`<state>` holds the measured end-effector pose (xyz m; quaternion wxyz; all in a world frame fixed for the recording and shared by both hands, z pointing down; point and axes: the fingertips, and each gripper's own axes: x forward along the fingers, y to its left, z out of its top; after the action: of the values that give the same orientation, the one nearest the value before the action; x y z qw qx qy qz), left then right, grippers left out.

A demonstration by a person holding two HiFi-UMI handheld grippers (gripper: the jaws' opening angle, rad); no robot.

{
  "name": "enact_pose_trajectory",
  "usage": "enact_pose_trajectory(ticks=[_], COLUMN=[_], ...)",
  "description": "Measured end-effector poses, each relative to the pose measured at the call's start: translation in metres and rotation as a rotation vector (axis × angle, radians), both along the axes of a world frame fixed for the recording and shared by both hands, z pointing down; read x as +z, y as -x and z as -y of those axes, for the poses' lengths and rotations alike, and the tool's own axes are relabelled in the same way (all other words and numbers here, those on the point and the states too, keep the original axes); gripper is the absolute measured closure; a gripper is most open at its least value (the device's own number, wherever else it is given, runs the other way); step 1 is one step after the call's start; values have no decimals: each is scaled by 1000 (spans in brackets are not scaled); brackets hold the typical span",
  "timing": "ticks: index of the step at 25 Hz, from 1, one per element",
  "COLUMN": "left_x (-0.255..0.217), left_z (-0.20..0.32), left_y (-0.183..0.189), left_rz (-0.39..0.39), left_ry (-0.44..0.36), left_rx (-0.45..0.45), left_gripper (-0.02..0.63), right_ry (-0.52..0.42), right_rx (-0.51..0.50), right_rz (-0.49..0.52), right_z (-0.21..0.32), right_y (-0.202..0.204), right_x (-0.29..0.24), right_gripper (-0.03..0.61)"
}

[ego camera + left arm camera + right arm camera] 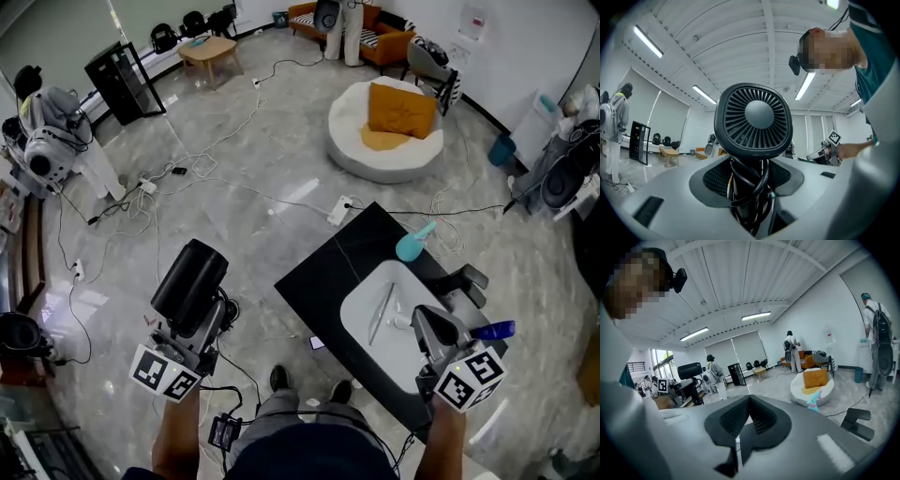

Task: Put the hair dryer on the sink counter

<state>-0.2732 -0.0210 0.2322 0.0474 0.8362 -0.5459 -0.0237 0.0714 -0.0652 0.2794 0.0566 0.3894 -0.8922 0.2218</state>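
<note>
- Left gripper (201, 324), marker cube on its body: pinching the handle of a black hair dryer with a round ribbed grille (753, 119). The dryer's black cord (751, 180) is coiled round the handle between the jaws.
- Black hair dryer (190, 275): carried barrel up over the grey polished stone floor (262, 150). It is left of the desk, apart from it, and not resting on anything.
- Right gripper (425, 319), marker cube on its body: over the near right part of the desk. Its jaws are pressed together with nothing between them, as the right gripper view (749, 404) shows.
- Black rectangular desk (323, 281): set at an angle on the floor, carrying a white oval sink basin (366, 328).
- Chrome faucet (382, 309): lies across the basin.
- Teal plastic spray bottle (413, 243): at the far edge of the desk, beyond the basin.
- White cables (187, 173): trail loosely over the floor beyond the hair dryer.
- White round floor cushion (375, 155): well beyond the desk, with an orange square pillow (401, 108) on top.
- Low wooden table (208, 49): far left.
- Orange sofa (380, 37): against the far wall.
</note>
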Motion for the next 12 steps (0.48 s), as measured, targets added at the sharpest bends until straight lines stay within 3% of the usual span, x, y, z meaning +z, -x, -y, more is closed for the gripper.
enact_pose_trajectory(ticks=[5, 12], left_x=[18, 56], left_z=[23, 43], left_y=[-4, -12], left_rz=[45, 46], left_ry=[13, 54], left_rx=[41, 57], left_gripper=[403, 403], right_ry=[12, 27], right_rx=[20, 27], right_rz=[-5, -1], right_z=[7, 5], right_y=[5, 9], right_x=[15, 35], right_gripper=[568, 568])
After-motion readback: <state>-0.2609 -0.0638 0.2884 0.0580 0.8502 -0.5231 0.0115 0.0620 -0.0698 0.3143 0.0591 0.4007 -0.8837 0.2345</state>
